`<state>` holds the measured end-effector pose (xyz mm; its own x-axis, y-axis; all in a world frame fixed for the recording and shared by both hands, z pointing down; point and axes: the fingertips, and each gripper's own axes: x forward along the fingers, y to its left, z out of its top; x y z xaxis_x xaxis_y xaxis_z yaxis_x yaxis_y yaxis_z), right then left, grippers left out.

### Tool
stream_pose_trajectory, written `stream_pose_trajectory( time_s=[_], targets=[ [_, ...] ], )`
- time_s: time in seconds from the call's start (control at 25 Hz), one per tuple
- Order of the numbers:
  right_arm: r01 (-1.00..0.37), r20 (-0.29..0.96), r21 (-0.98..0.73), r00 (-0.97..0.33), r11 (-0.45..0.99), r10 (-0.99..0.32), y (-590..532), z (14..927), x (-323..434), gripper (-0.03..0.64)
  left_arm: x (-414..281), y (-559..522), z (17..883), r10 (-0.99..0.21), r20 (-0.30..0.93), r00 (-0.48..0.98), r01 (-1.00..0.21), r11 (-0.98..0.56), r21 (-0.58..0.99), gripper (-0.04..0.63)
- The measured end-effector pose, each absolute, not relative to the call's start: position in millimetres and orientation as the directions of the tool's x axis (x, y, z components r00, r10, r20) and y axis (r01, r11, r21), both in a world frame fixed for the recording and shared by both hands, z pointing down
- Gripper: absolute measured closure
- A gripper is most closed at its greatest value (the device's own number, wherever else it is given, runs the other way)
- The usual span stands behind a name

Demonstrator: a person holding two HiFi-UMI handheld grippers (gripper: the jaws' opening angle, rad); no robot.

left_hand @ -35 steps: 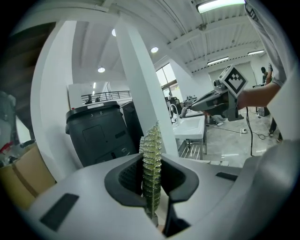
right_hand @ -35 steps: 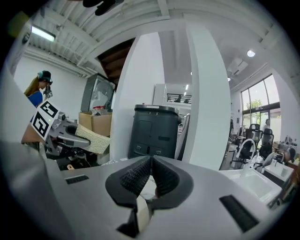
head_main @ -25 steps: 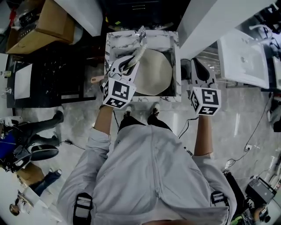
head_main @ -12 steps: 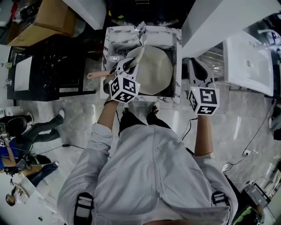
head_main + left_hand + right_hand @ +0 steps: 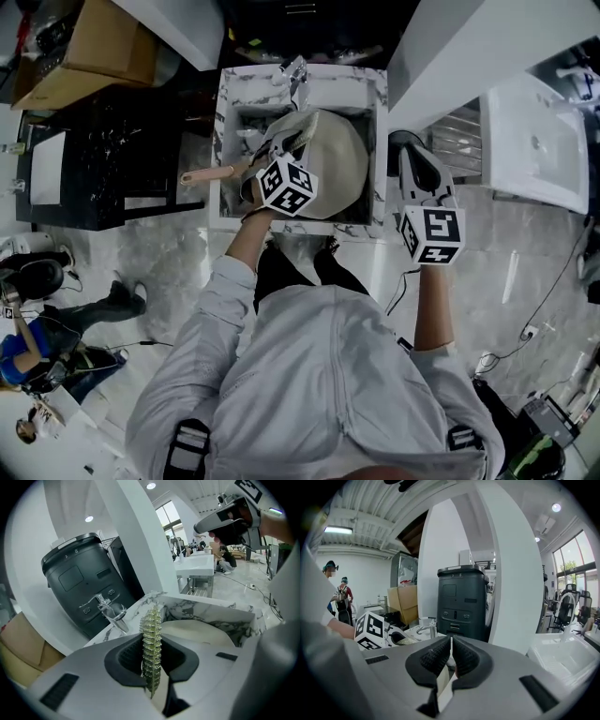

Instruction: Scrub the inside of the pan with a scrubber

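Observation:
A cream pan lies in the marble sink, its wooden handle sticking out over the left rim. My left gripper hangs over the pan's left part, shut on a yellow-green bristly scrubber that stands upright between the jaws. In the left gripper view the pan's pale inside shows just beyond the jaws. My right gripper is to the right of the sink, away from the pan, jaws shut with nothing in them.
A chrome faucet stands at the sink's back rim. A dark bin is behind the sink, a white column to its right, a white basin farther right. Cardboard boxes lie far left; people stand at lower left.
My left gripper has carried the scrubber rightward from the sink's left rim to over the pan. The right gripper has hardly moved.

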<state>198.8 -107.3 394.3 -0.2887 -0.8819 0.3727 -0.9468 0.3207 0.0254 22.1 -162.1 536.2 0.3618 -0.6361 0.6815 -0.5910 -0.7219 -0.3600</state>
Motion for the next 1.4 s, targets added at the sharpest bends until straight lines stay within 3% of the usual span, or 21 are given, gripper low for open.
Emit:
stream_pose_trajectory(
  time_s=[0.8,1.4],
  targets=[
    [-0.959,0.444,-0.045,-0.269,0.278,-0.855,-123.3,449.1,225.3,0.575,76.1,-211.8,649.9,-0.554,0.779,0.293,-0.553,-0.763,-0.335,0.531],
    [-0.967,0.469,-0.083,-0.25,0.24,-0.847,-122.4,466.7,239.6,0.575,112.0,-209.3,689.6,-0.416,0.812,0.41,-0.572,-0.81,-0.125,0.528]
  ],
)
